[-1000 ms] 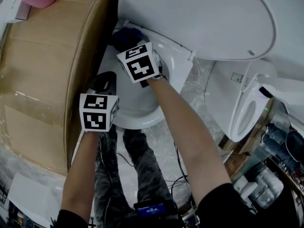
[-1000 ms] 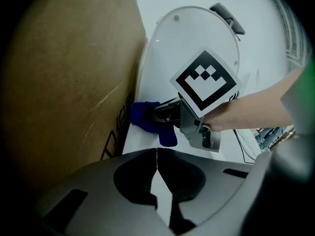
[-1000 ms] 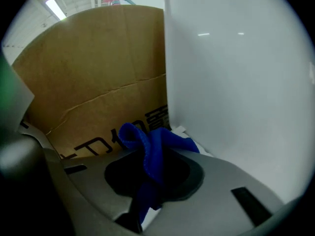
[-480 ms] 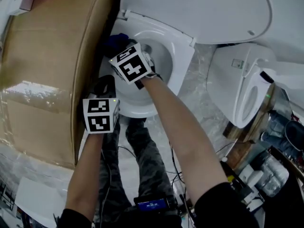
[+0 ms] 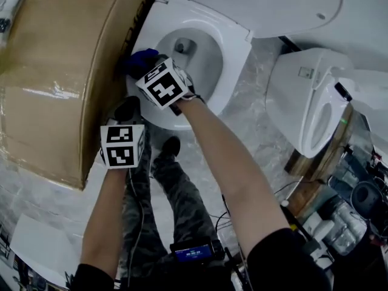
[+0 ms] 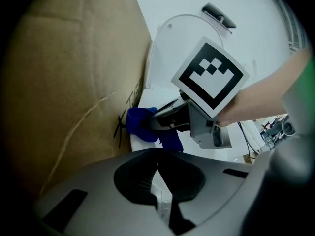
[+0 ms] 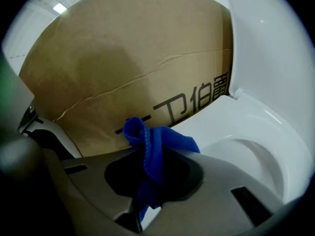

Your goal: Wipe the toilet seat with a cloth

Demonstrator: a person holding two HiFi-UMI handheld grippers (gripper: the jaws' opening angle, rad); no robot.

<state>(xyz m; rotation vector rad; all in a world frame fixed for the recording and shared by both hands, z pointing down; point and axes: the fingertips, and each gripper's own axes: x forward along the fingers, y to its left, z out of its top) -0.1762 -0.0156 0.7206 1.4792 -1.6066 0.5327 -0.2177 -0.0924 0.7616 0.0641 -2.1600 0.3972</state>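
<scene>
A white toilet (image 5: 233, 47) stands open with its lid raised, its seat rim (image 7: 221, 119) beside a big cardboard box. My right gripper (image 5: 142, 65) is shut on a blue cloth (image 7: 152, 151) and holds it on the seat's left rim, close to the box; the cloth (image 5: 138, 59) bunches ahead of the jaws. In the left gripper view the same cloth (image 6: 140, 124) shows under the right gripper (image 6: 155, 124). My left gripper (image 5: 128, 109) hangs shut and empty (image 6: 156, 154) below the bowl's front, its jaws closed together.
A large cardboard box (image 5: 57, 77) presses against the toilet's left side. A second white toilet (image 5: 315, 108) stands to the right, with clutter (image 5: 351, 205) behind it. The person's legs and a cable (image 5: 163, 187) are on the grey floor below the bowl.
The right gripper has dragged the cloth along the left rim toward the front of the bowl. The head view has shifted, so the toilet sits higher. The left gripper stays shut.
</scene>
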